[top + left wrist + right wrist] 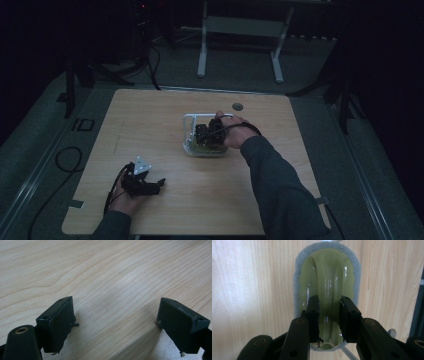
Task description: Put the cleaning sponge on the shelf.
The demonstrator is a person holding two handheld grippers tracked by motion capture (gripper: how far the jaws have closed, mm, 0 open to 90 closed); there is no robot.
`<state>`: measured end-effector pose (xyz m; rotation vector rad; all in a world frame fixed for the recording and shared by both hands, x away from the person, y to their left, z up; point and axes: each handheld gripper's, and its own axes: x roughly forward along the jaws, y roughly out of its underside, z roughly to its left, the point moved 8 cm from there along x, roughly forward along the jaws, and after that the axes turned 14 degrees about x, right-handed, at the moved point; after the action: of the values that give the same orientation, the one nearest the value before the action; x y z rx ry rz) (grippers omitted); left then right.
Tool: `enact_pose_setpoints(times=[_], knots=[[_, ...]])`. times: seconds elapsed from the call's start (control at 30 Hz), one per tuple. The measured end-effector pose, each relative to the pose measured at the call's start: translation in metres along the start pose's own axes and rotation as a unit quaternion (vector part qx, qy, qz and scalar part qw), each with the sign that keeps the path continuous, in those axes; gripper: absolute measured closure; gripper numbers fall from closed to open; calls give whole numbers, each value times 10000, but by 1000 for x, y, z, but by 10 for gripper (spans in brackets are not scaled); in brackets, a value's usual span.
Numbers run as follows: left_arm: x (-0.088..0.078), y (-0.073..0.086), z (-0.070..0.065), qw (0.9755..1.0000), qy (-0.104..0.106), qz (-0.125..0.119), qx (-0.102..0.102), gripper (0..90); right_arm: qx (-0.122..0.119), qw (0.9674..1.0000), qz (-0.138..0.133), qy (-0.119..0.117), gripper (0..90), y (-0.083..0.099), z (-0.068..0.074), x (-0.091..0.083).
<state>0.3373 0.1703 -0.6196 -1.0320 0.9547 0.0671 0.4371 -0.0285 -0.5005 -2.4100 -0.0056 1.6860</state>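
Observation:
An oval scrubbing sponge (327,272) lies flat on the wooden table (150,115); it has a grey-blue foam rim and a glossy yellow-green plastic top with a raised ridge down its middle. My right gripper (329,315) points straight down at it, jaws shut on that ridge. In the high view the sponge (200,151) lies at the table's centre inside a white wire frame (187,122), with the right gripper (207,135) over it. My left gripper (159,184) rests low near the front left, open (115,322), with bare wood between its jaws.
A small round dark disc (237,106) sits in the tabletop near the far edge. Beyond the table stands a white desk frame (202,50). Black cables (65,160) lie on the floor to the left. The room around is dark.

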Motion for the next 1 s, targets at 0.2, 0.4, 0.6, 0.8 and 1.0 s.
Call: enact_pose_setpoints(times=[0.2,0.4,0.6,0.8,1.0], knots=[[0,0,0,10000,0,0,1,147,-124,9997,113,181,717,0,0,8],[0,0,0,10000,3,-3,2,147,-201,9992,168,302,717,-2,1,17],[0,0,0,10000,3,-3,2,147,-159,9993,154,289,717,-5,2,22],[0,0,0,10000,0,-3,0,147,-129,9991,166,366,717,-5,-1,28],[0,0,0,10000,2,-4,-5,147,-76,9990,163,415,716,-4,-2,33]])
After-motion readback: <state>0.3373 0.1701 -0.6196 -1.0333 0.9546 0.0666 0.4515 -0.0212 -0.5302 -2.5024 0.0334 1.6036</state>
